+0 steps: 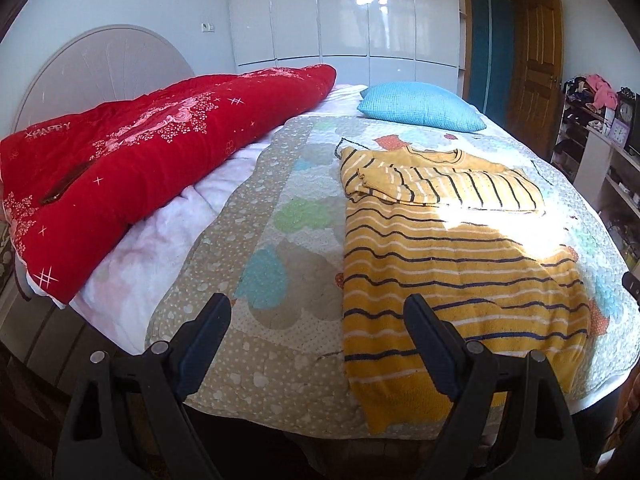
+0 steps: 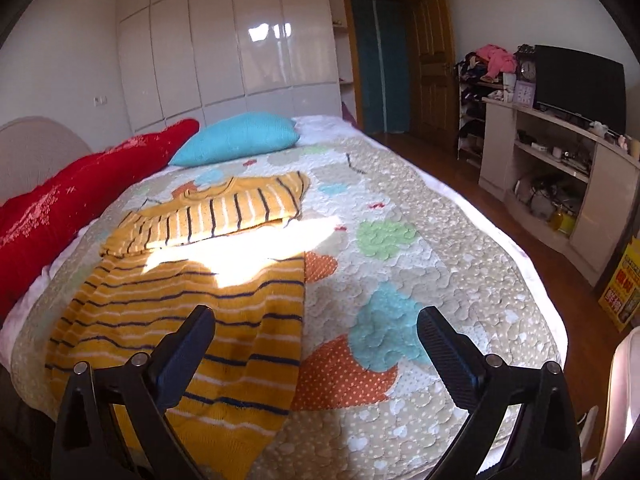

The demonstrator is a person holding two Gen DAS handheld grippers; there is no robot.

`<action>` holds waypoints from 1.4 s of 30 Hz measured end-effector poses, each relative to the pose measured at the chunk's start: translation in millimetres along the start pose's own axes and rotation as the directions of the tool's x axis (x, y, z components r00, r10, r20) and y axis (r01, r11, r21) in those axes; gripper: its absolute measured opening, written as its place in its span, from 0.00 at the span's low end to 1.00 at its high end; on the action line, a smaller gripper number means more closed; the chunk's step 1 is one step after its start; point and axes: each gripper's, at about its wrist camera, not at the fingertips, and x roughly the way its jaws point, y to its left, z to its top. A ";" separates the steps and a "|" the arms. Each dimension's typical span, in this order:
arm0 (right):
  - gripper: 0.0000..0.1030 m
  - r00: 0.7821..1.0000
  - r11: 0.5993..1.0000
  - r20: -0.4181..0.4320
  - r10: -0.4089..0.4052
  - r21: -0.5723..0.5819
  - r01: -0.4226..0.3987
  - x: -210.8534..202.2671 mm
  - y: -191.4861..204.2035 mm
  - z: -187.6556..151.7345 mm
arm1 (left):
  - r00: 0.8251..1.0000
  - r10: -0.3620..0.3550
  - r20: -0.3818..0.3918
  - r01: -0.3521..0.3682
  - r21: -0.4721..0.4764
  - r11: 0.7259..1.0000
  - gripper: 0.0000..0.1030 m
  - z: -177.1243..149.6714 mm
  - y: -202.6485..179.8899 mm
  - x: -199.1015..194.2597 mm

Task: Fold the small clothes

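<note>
Both my tongs spread and empty: left tongs (image 1: pixel 316 312) hover off the sweater's left edge, right tongs (image 2: pixel 316 326) over its right edge. Yellow striped sweater (image 1: pixel 452 280) lies flat on the quilted bed (image 1: pixel 260 216), sleeves folded across the chest, hem toward me. Soft, floppy knit, probably light (will sag if held at one point). I'd pinch both hem corners

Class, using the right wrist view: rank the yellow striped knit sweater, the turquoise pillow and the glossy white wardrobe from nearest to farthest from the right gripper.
1. Yellow striped knit sweater: lies on the quilt, its hem under the open right gripper, left side.
2. Turquoise pillow: at the far end of the bed, beyond the sweater.
3. Glossy white wardrobe: against the back wall, behind the pillow.
</note>
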 end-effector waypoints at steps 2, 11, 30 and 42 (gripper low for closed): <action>1.00 0.998 1.000 -0.053 0.020 -0.010 -0.021 6.8 4.0 0.2 | 1.000 -0.011 -0.016 0.010 -0.012 1.000 0.85 -2.5 0.2 4.1; 1.00 0.997 0.991 -0.079 0.014 -0.128 -0.025 11.0 40.7 -2.8 | 0.999 -0.019 -0.035 0.017 -0.043 0.999 0.85 -8.7 7.5 9.6; 1.00 0.989 0.988 -0.144 0.024 -0.147 -0.045 26.1 48.8 -9.5 | 0.994 -0.027 -0.102 0.021 -0.062 0.998 0.85 -17.4 9.3 24.1; 1.00 0.982 0.991 -0.188 0.026 -0.122 -0.050 36.2 43.5 -17.4 | 0.991 -0.046 -0.129 0.037 -0.074 0.997 0.85 -21.9 9.2 31.9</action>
